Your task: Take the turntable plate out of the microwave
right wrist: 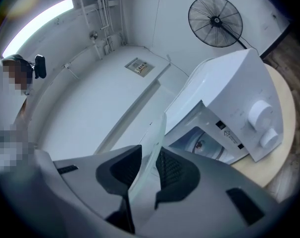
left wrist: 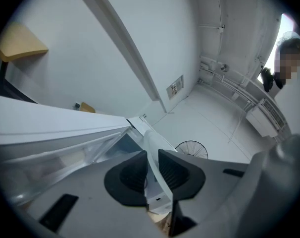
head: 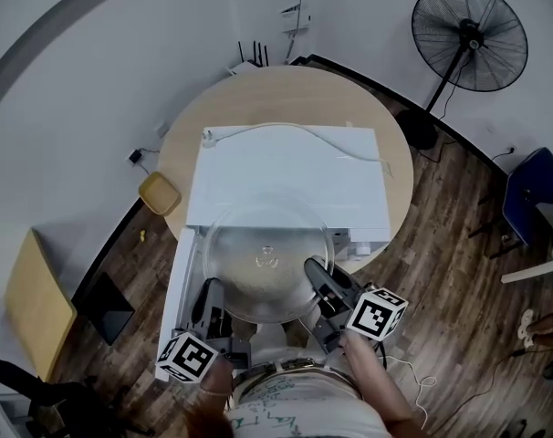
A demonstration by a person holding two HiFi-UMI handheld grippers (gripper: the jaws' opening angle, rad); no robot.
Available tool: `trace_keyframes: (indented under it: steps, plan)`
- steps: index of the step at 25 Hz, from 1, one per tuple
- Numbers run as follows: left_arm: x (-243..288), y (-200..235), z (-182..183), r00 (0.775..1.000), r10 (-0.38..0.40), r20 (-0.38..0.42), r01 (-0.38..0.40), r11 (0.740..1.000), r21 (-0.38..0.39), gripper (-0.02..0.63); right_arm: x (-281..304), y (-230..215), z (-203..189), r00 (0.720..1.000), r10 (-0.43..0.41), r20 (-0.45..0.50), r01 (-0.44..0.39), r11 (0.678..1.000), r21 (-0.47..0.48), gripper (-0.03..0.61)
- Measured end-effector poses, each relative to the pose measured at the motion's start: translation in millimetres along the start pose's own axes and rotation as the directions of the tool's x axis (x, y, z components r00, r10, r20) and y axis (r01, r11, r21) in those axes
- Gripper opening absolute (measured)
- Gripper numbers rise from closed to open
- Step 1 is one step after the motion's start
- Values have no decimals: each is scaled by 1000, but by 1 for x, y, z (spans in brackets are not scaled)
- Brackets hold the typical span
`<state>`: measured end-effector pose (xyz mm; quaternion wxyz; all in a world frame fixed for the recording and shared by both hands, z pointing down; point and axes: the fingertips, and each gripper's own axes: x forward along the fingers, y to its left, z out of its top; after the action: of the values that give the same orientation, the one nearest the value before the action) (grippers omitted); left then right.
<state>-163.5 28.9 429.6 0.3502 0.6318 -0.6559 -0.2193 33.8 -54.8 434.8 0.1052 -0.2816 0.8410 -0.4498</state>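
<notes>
You've got a clear plate [head: 267, 261], white microwave [head: 286, 167], tan table [head: 258, 94], dark wood-grain floor [head: 450, 235], black fan [head: 469, 35]. Your left gripper [left wrist: 152, 157] and right gripper [right wrist: 151, 151]: grey, black pads [left wrist: 130, 177], black-and-white marker cubes [head: 378, 312].

head: overhead, steeply down | gripper views: close, along jaws | shared: microwave [head: 286, 176]

Head view: microwave [head: 286, 167] cavity is hidden beneath its own top and the turntable plate [head: 267, 254]. Blue chair [head: 530, 194] cut off at the 3 o'clock edge. Person's torso [head: 290, 407] cut off at 6 o'clock. Yellow speck [head: 142, 235] on the floor, 9 o'clock: too small to identify. Right gripper view: warning label [right wrist: 233, 135] print unreadable.
</notes>
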Motion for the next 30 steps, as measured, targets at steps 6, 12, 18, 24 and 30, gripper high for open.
trace_keyframes:
  steps: [6,12,18,24,30]
  plan:
    - [38,2,17,999,-45,-28,45,999,-7,75,22,-5,20,999,-29,45,29,1000,-1,83]
    - [68,6,26,995,-73,-66,71,997,-21,75,37,-13,30,994,-75,83,74,997,22,83]
    - [87,7,24,990,-78,-117,76,997,-21,74,41,-29,30,985,-141,103,133,988,79,83]
    - [97,8,23,990,-83,-113,82,997,-14,75,41,-34,31,975,-177,133,160,979,130,80]
    - [102,0,20,986,-112,-126,120,991,60,126,44,-29,34,970,-165,178,139,978,153,74]
